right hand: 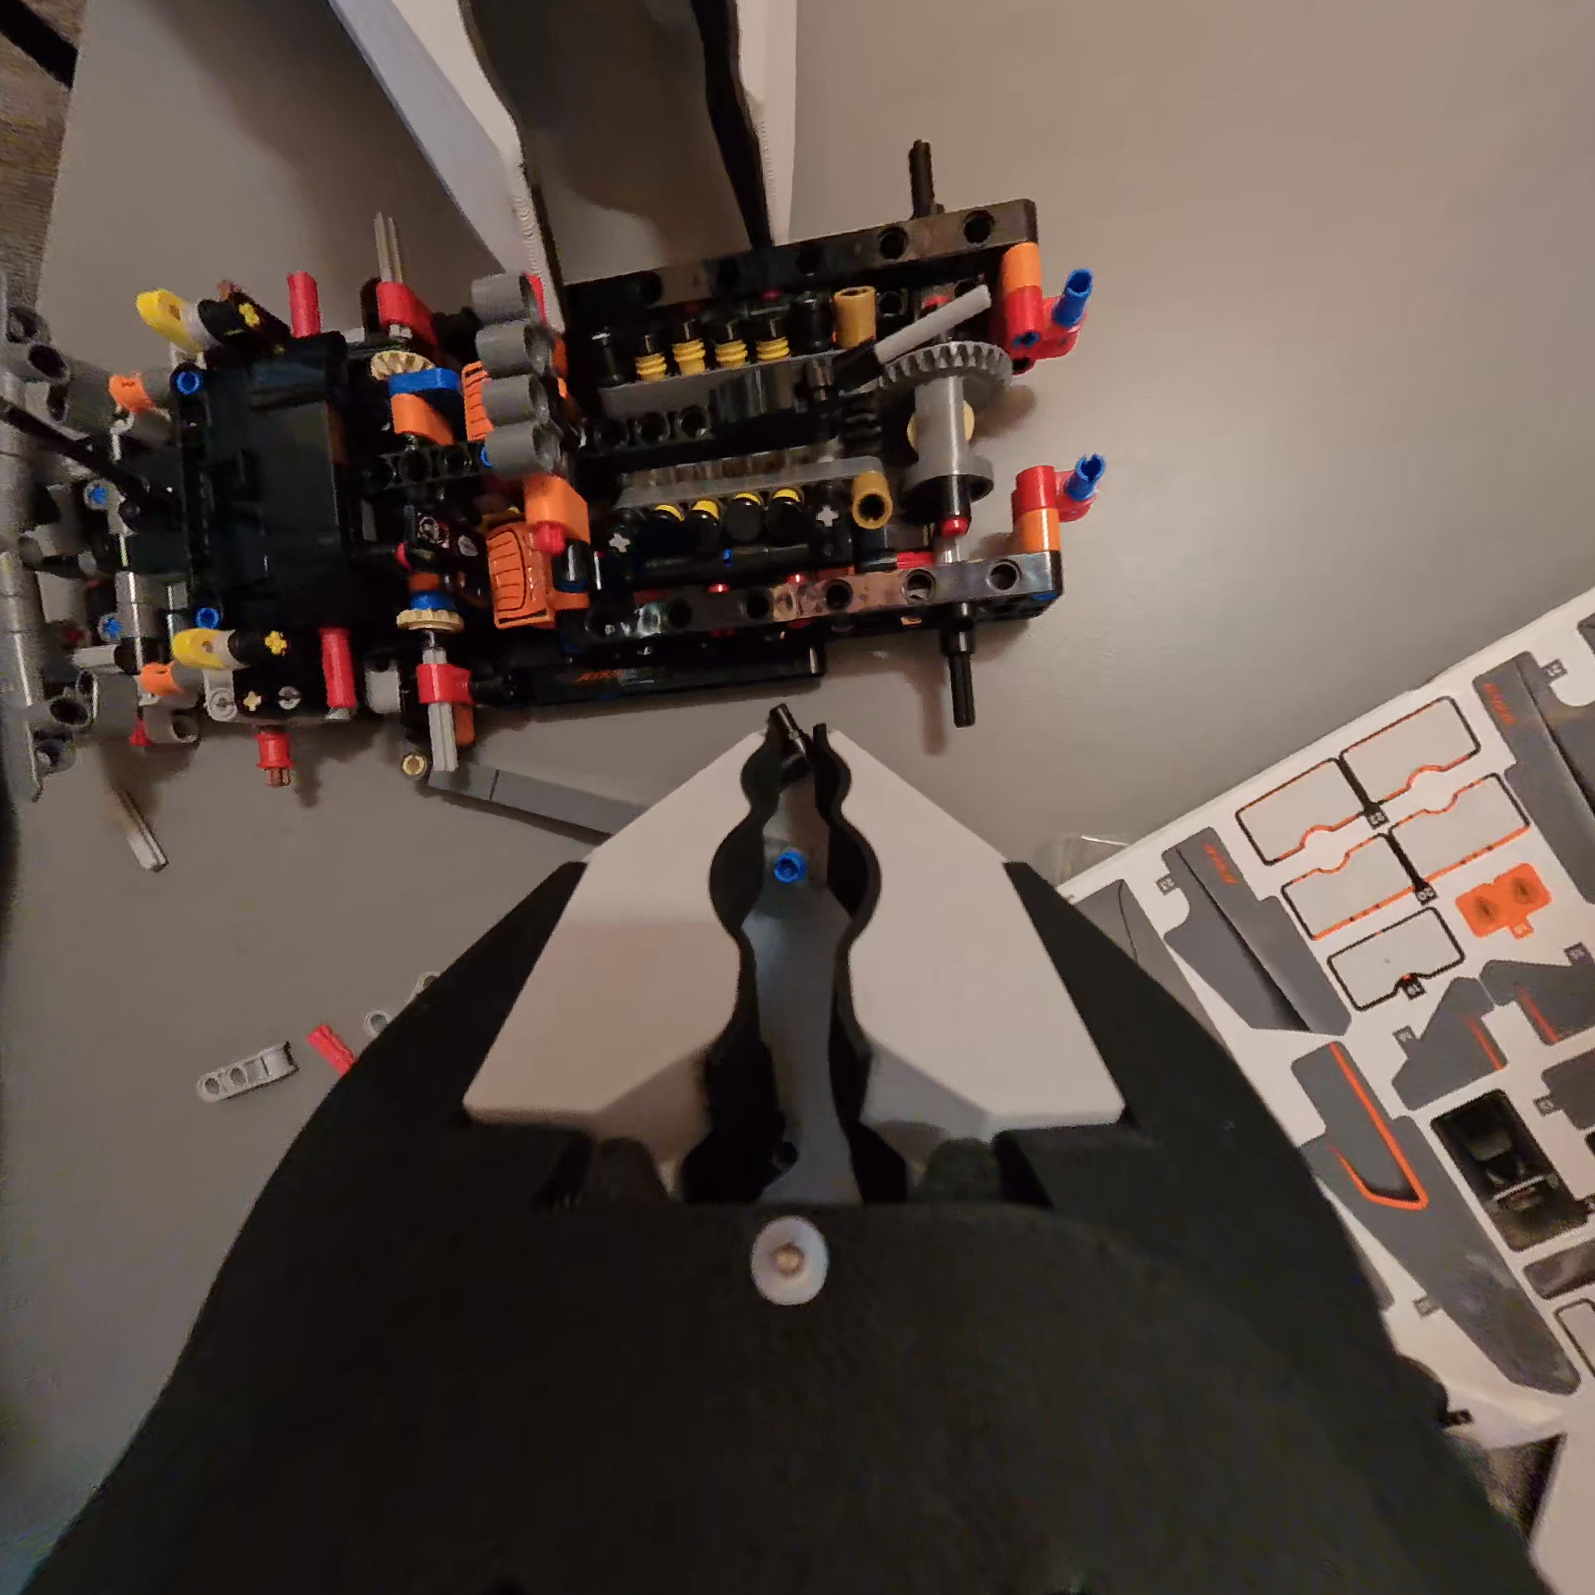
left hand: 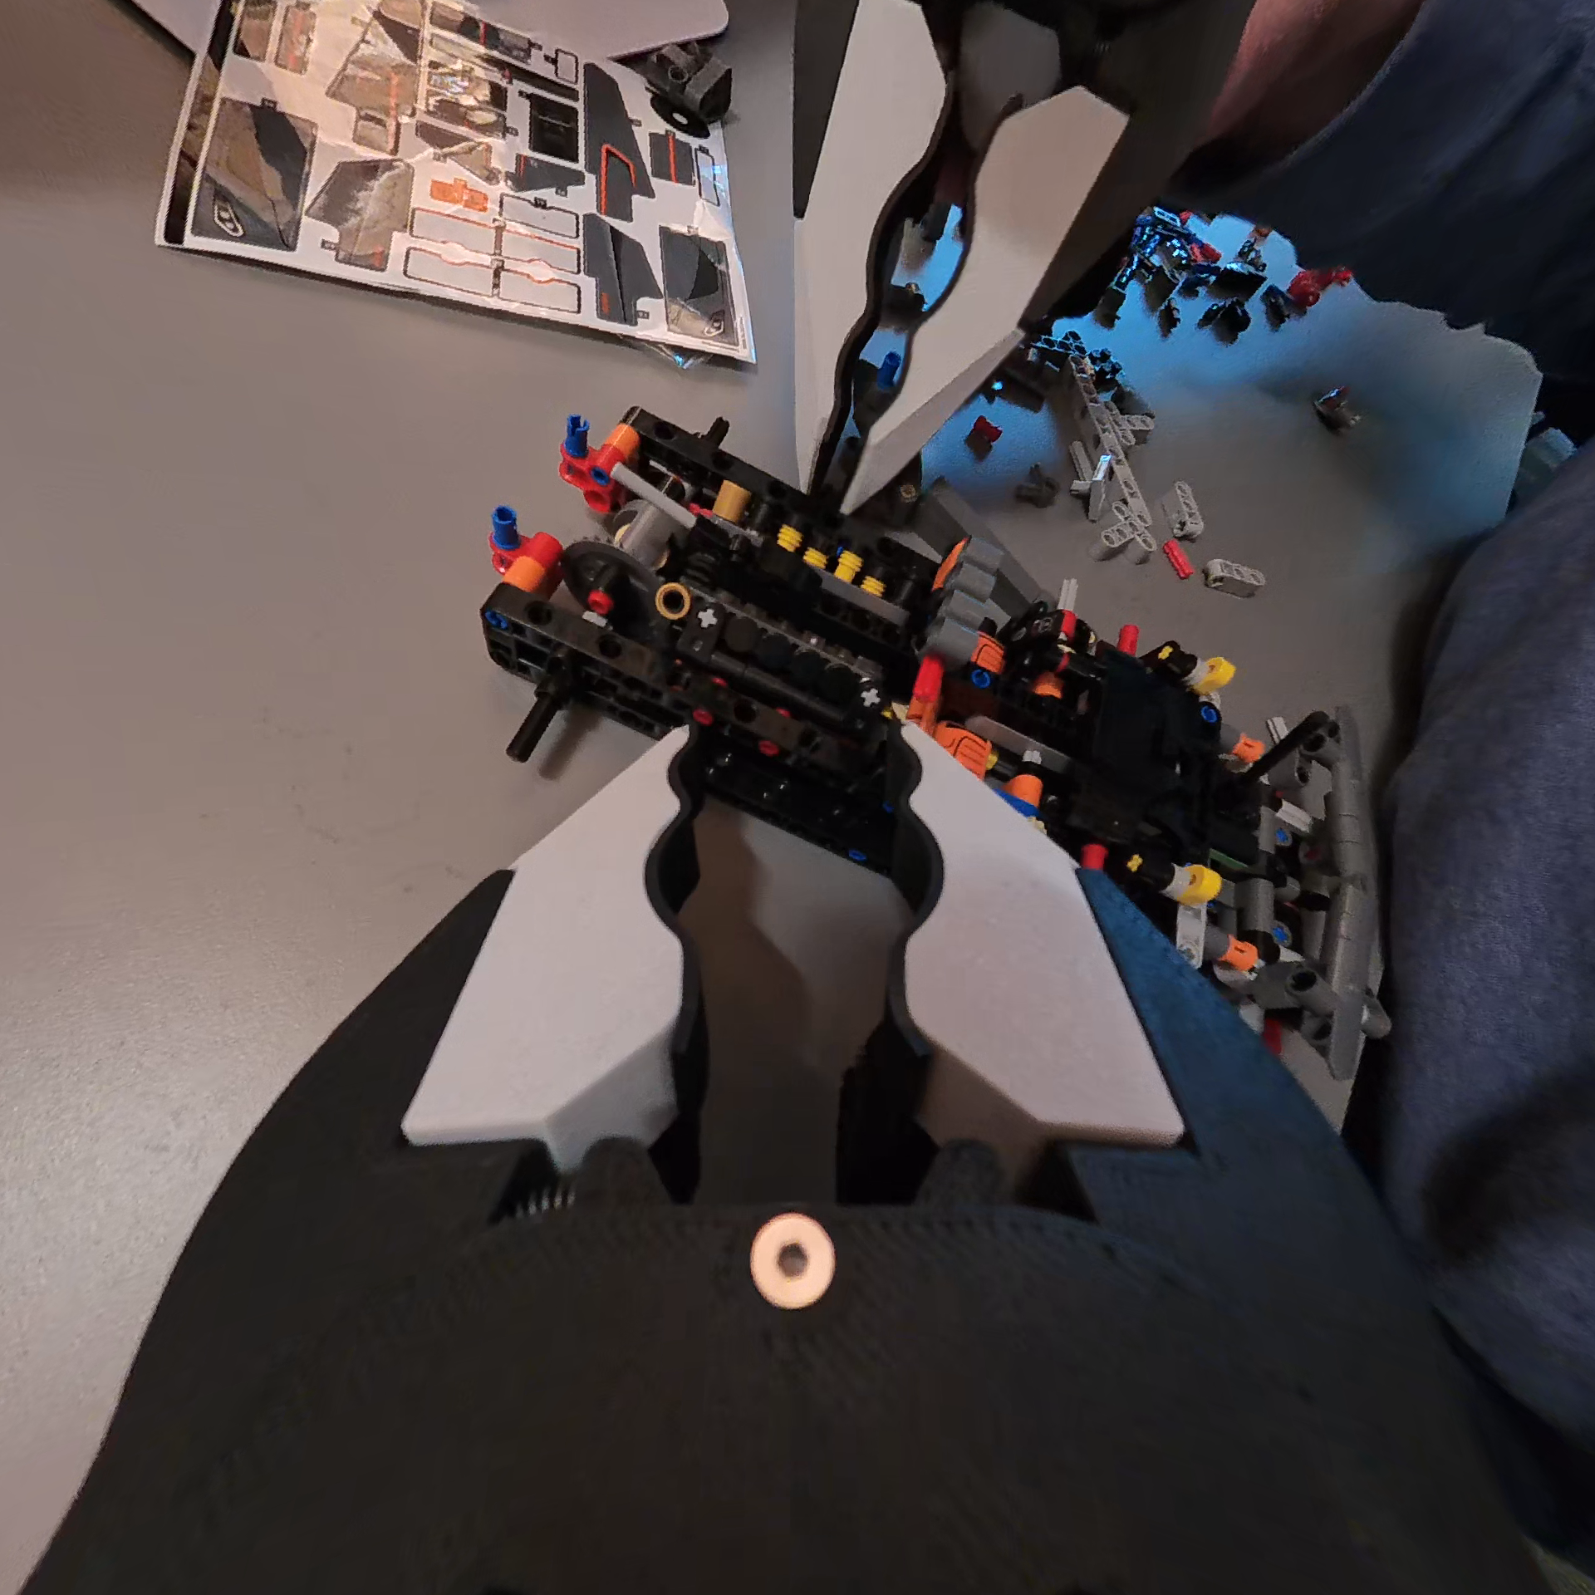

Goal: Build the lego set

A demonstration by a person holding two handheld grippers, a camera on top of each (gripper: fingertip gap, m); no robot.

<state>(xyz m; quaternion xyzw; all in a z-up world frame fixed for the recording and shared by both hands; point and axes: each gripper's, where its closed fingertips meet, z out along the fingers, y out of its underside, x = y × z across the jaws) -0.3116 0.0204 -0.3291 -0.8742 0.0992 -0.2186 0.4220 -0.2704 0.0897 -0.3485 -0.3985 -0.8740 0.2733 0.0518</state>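
Observation:
A half-built lego car chassis [left hand: 777, 621], black with grey, orange, red, yellow and blue parts, lies on the grey table; it also shows in the right wrist view [right hand: 604, 466]. My left gripper [left hand: 794, 742] has its jaws spread around the chassis's near black side beam and clamps it; it enters the right wrist view [right hand: 647, 233] from the top. My right gripper [right hand: 790, 734] is shut on a small black pin [right hand: 785, 723], just off the chassis's long black edge. In the left wrist view it [left hand: 833, 505] comes down at the model's far side.
A sticker sheet [left hand: 457, 173] lies beyond the model, and at the right in the right wrist view [right hand: 1381, 949]. Loose grey, red and black parts [left hand: 1122, 483] are scattered nearby, some beside my right gripper [right hand: 246, 1070]. A grey beam [right hand: 518, 790] lies under it. A person's blue-clad legs [left hand: 1484, 777] border the table.

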